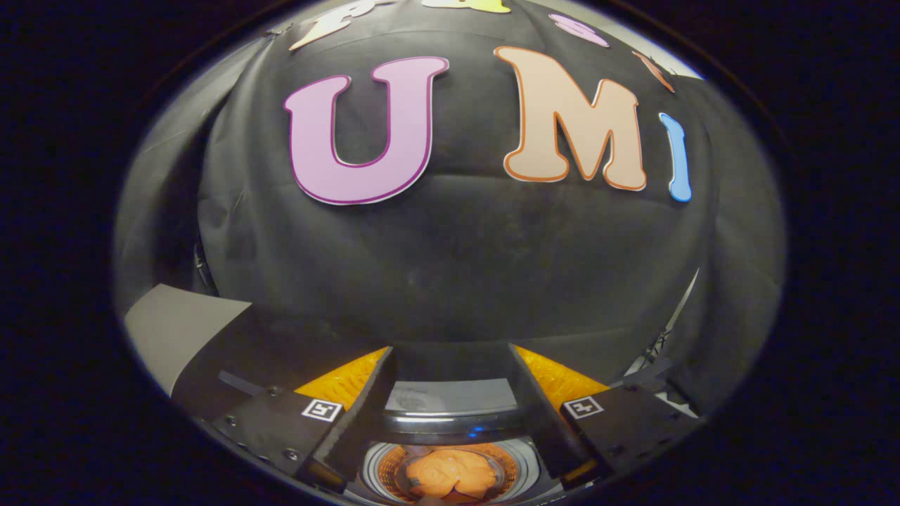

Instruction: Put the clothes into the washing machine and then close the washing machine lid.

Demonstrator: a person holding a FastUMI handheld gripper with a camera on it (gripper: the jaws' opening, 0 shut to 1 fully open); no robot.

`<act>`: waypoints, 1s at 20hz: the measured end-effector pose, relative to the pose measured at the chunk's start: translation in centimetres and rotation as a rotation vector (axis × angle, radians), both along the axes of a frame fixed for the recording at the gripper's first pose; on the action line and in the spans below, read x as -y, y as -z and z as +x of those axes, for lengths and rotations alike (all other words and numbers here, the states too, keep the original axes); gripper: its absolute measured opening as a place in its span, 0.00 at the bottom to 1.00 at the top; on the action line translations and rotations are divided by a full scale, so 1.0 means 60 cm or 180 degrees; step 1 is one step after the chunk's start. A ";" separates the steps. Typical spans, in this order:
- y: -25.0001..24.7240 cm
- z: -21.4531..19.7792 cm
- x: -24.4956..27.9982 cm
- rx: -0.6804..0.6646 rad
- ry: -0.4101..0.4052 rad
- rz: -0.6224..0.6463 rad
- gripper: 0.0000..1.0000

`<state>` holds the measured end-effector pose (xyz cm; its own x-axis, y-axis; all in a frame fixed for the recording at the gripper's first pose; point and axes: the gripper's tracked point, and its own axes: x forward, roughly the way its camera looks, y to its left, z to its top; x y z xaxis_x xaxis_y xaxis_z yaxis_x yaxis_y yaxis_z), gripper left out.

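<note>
The washing machine (450, 414) sits low between the two fingers, its round drum opening facing up and its raised lid (450, 396) standing as a pale panel at the back, above a dark rim with a small blue light. The gripper (450, 365) hangs above it with its fingers spread wide and nothing between them. The lid is the likeliest source of trouble: it is not yet down, and a push landing off-centre or too near the hinge could let it slip past the fingers or drop hard (the hinge itself is too small to make out here). Open fingers also offer little flat surface for pressing, so one tip might catch on the rim. Inside the drum lie the clothes (450, 476), an orange bundle, crumpled and soft, heaped near the middle against the ribbed metal wall. It seems to sit below the rim, though a raised fold could get pinched when the lid comes down.
</note>
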<state>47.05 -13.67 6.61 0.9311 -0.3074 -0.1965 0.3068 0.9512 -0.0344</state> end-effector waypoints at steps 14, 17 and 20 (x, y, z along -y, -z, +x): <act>0.111 -0.215 -0.077 -0.0105 -0.0009 0.0131 0.97; 0.096 -0.258 -0.080 0.0010 0.0013 0.0125 0.97; 0.067 -0.309 -0.090 0.0176 -0.0041 0.0092 0.97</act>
